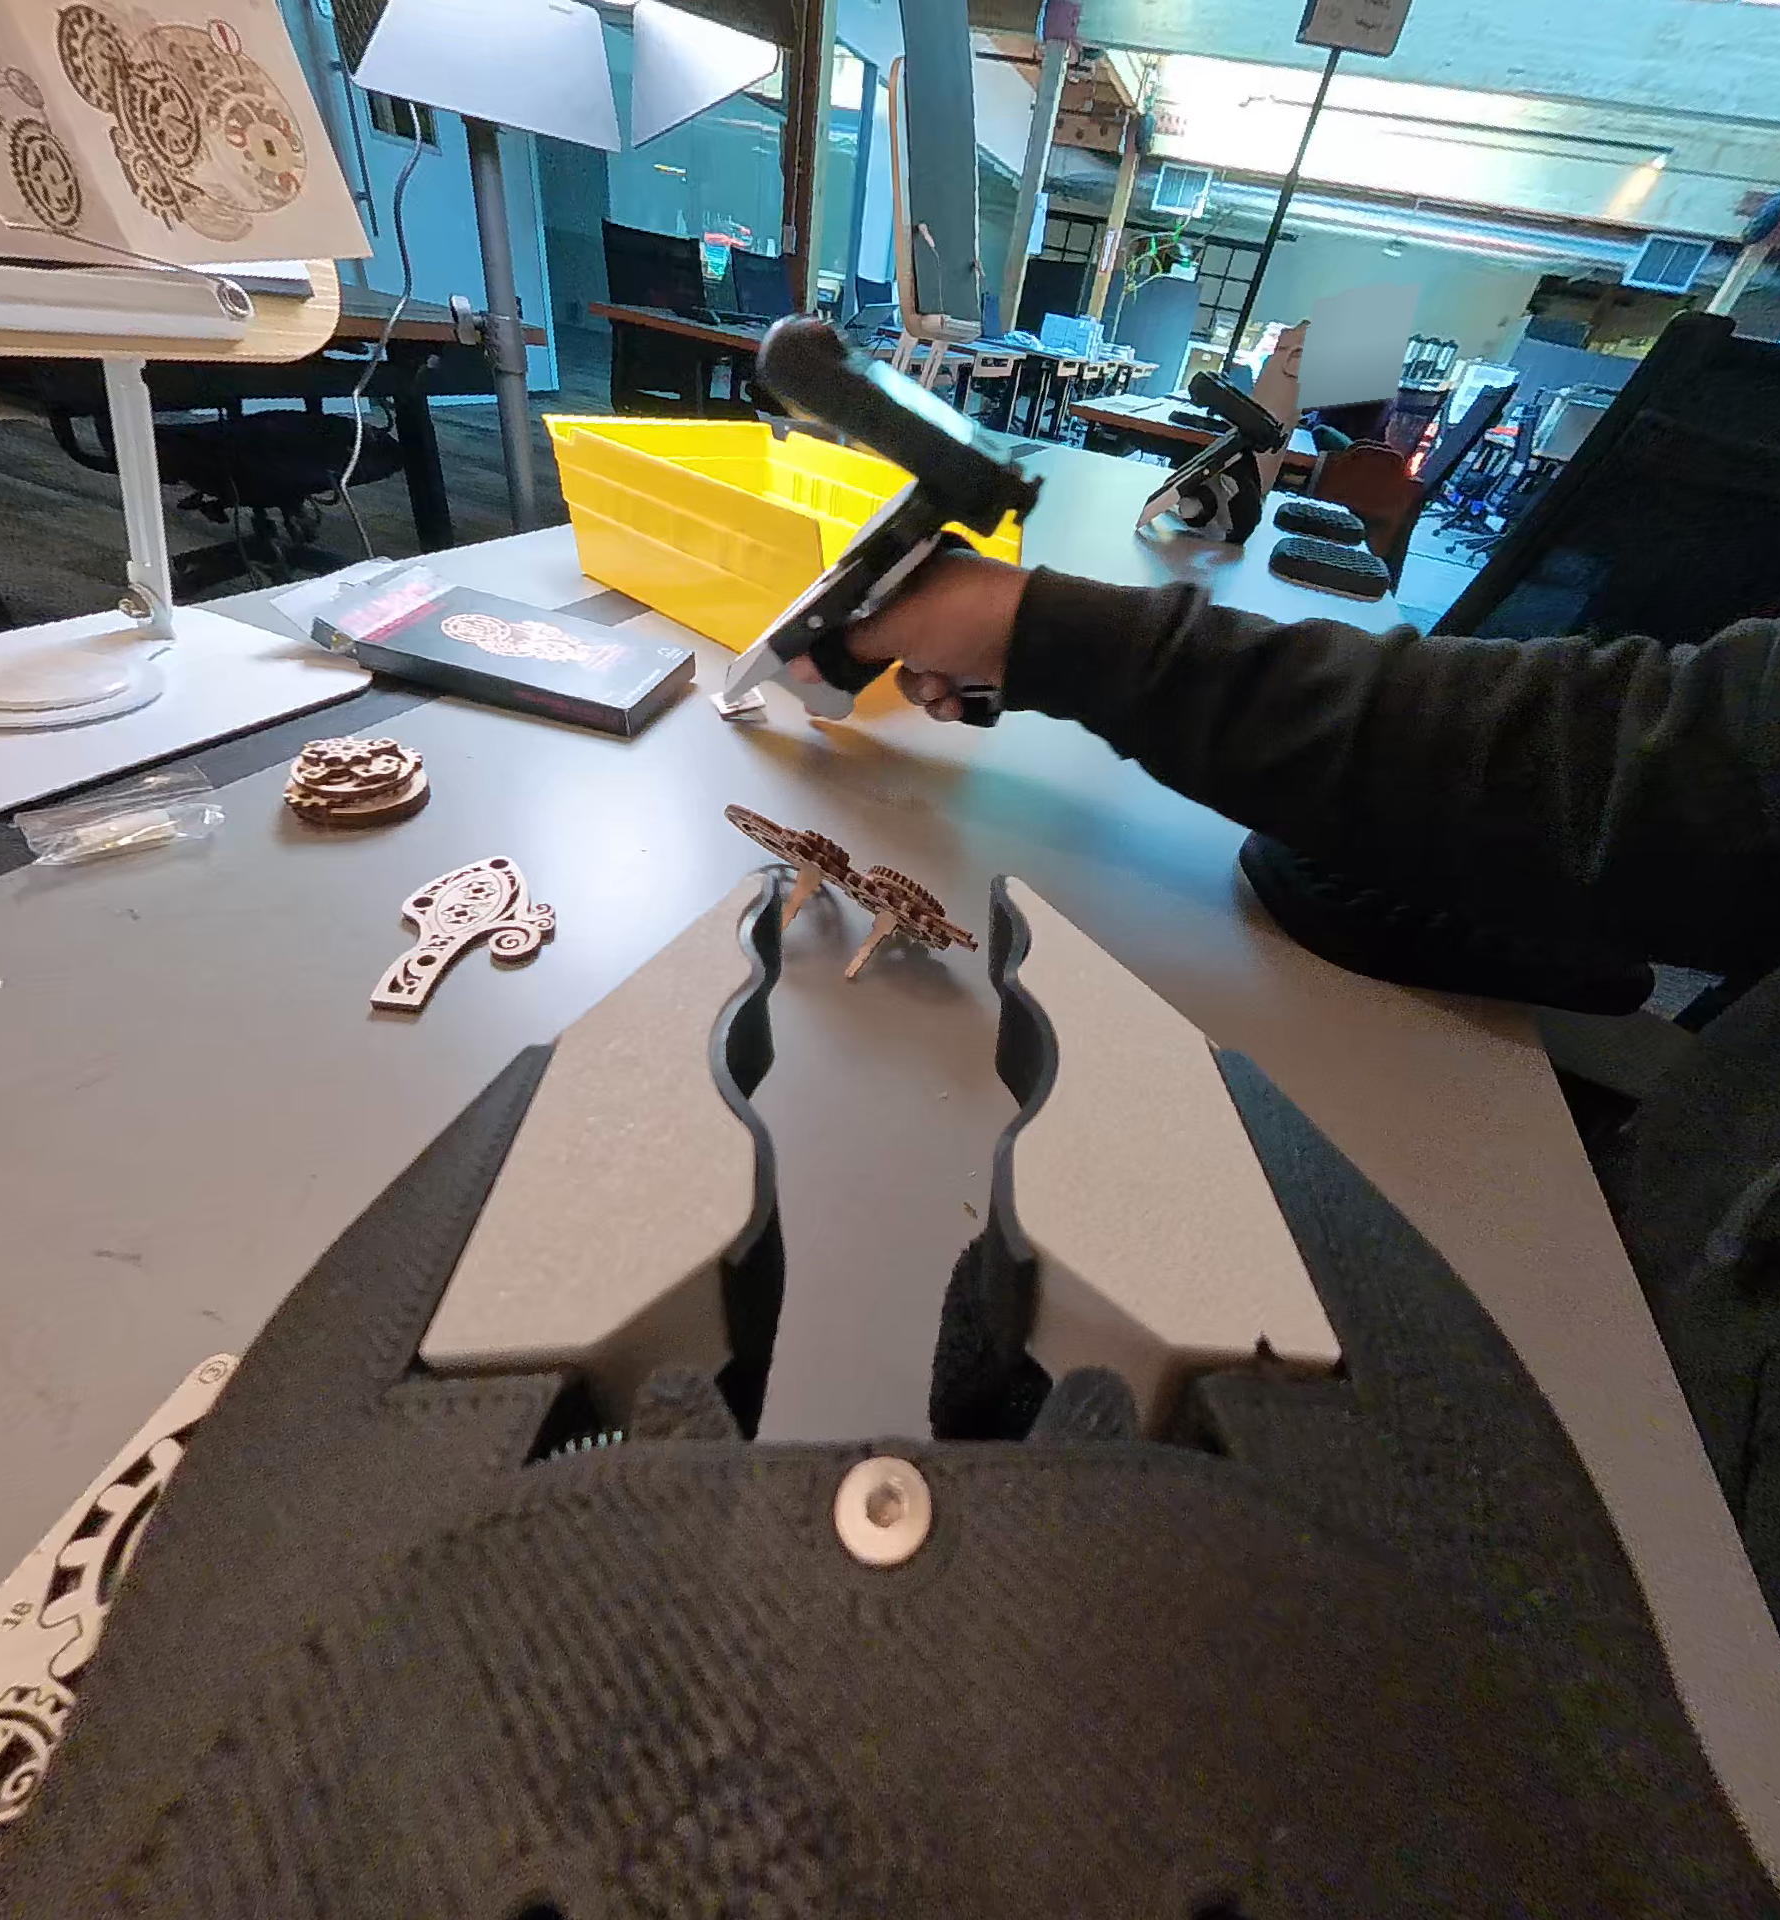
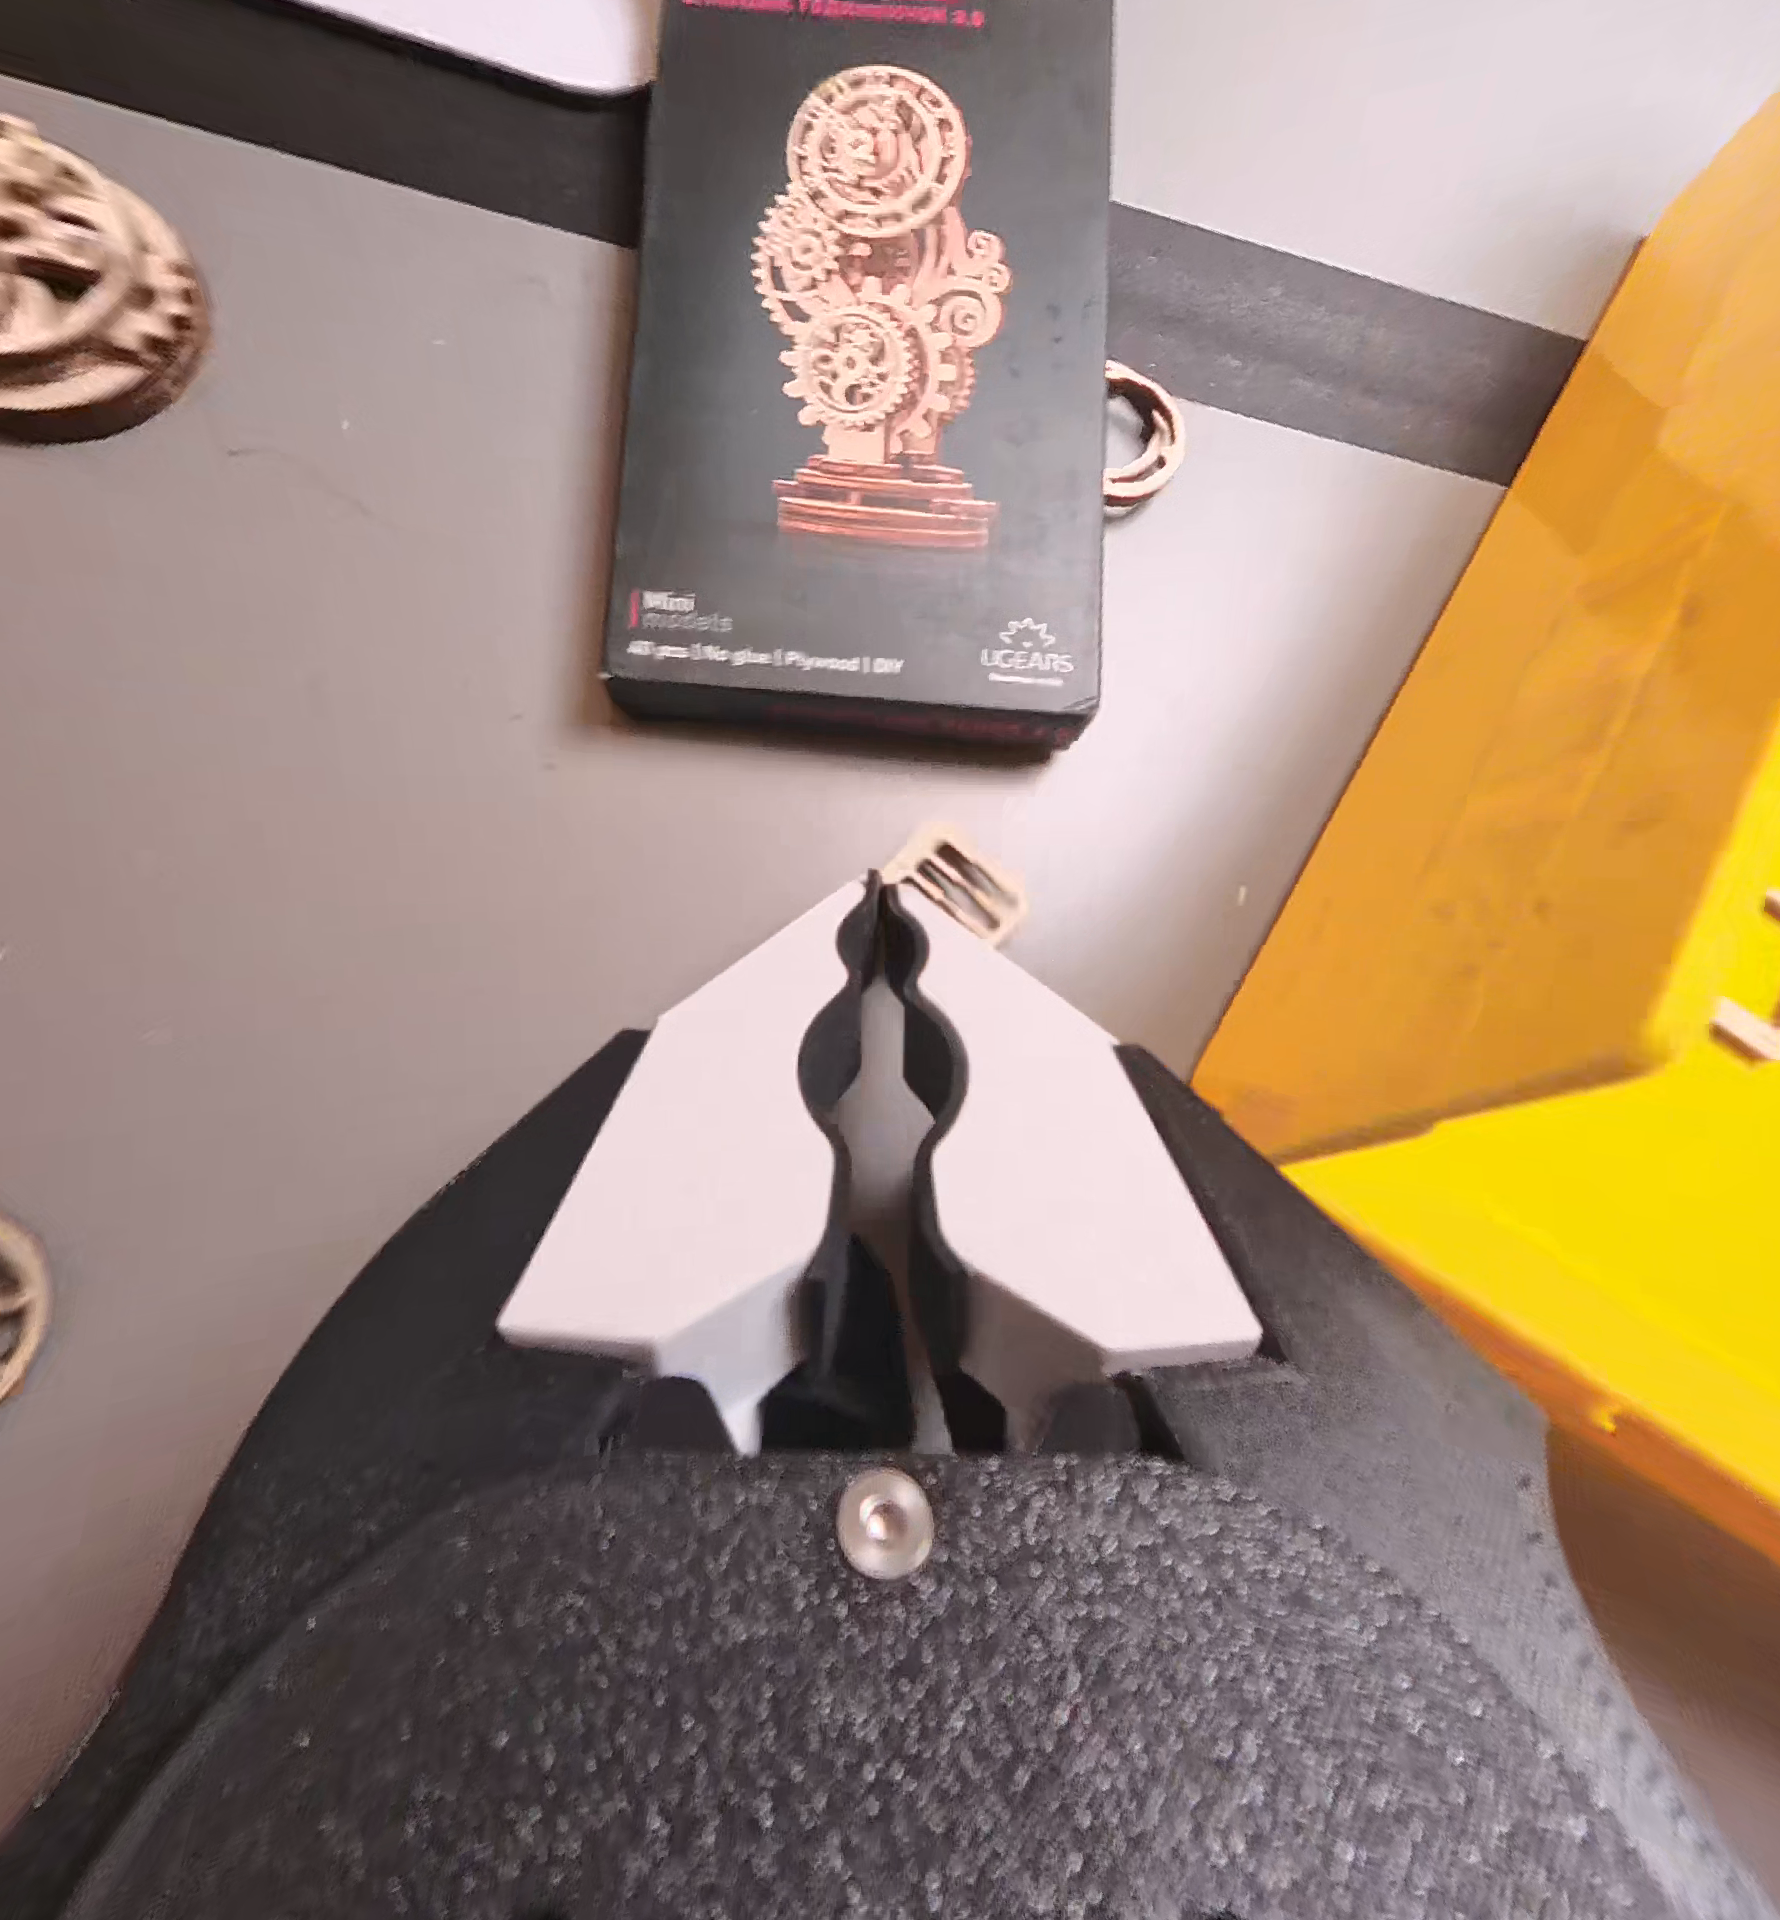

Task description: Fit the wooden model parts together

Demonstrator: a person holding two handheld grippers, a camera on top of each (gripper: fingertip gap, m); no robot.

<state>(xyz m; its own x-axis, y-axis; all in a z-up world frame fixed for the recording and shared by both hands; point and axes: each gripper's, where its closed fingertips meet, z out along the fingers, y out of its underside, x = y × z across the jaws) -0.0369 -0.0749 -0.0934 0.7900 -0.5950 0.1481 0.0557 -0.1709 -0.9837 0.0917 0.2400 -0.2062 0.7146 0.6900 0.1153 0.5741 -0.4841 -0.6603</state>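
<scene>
My left gripper [image 1: 886,920] is open, low over the grey table [image 1: 190,1143]. A brown wooden gear assembly [image 1: 855,888] stands on two pegs on the table between and just beyond its fingertips [image 1: 761,914]; there is a gap on both sides. My right gripper [image 2: 875,883] is shut, tips down near the table. A small slotted wooden piece [image 2: 959,904] lies just right of its tips, and nothing shows between the pads. In the left wrist view, the right gripper [image 1: 746,698] touches down by that piece [image 1: 738,710], in front of the yellow bin.
A flat ornamental wooden piece [image 1: 460,930], a round gear stack [image 1: 354,781] and a plastic bag [image 1: 117,826] lie to the left. A black model box [image 2: 865,364] and a wooden ring [image 2: 1146,447] lie ahead. The yellow bin [image 2: 1540,727] stands to the right. An instruction stand [image 1: 138,125] stands far left. Left tips to right tips: about 35 cm. From the left gripper's tips to the brown wooden gear assembly [image 1: 855,888] is close to 15 cm.
</scene>
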